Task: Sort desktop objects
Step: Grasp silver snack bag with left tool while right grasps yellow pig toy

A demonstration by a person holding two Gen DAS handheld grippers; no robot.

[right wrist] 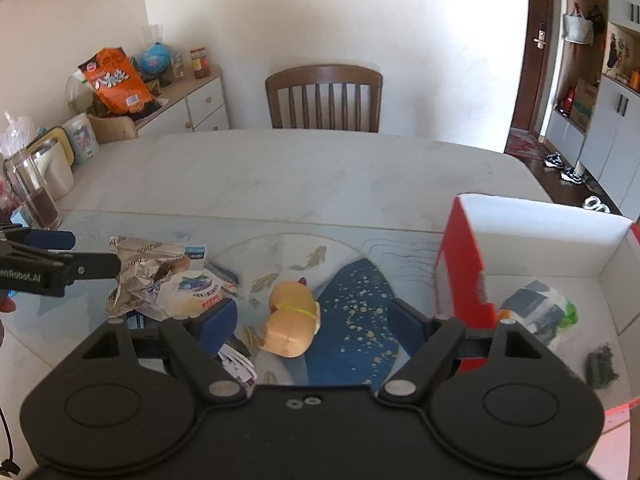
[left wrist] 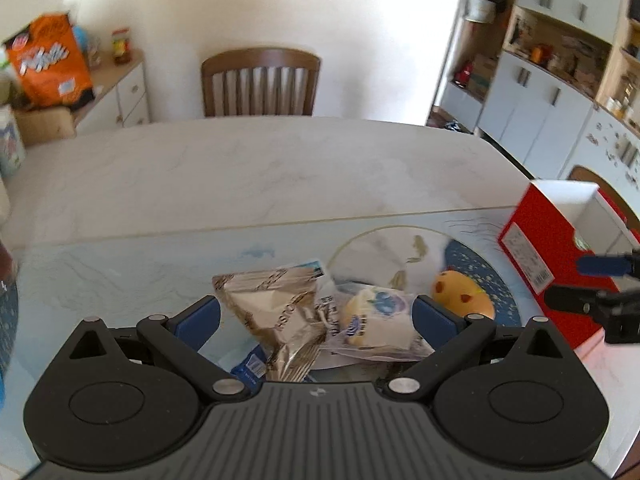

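My left gripper (left wrist: 316, 314) is open above a pile of snack packets: a silver foil packet (left wrist: 276, 312) and a clear-wrapped pastry with a blue label (left wrist: 376, 316). An orange plush toy (left wrist: 462, 294) lies to the right on the mat. My right gripper (right wrist: 312, 322) is open, with the plush toy (right wrist: 290, 322) between its fingers. The red box (right wrist: 464, 268) with a white inside stands at the right and holds a wrapped packet (right wrist: 534, 312) and a dark object (right wrist: 600, 366). The left gripper also shows in the right wrist view (right wrist: 86, 254), by the foil packet (right wrist: 140, 268).
A blue and white mat (right wrist: 360, 312) covers the near part of the marble table (right wrist: 304, 172). A white cable (right wrist: 238, 362) lies near the plush toy. Jars and cups (right wrist: 36, 188) stand at the table's left edge. A wooden chair (right wrist: 324, 98) stands behind the table.
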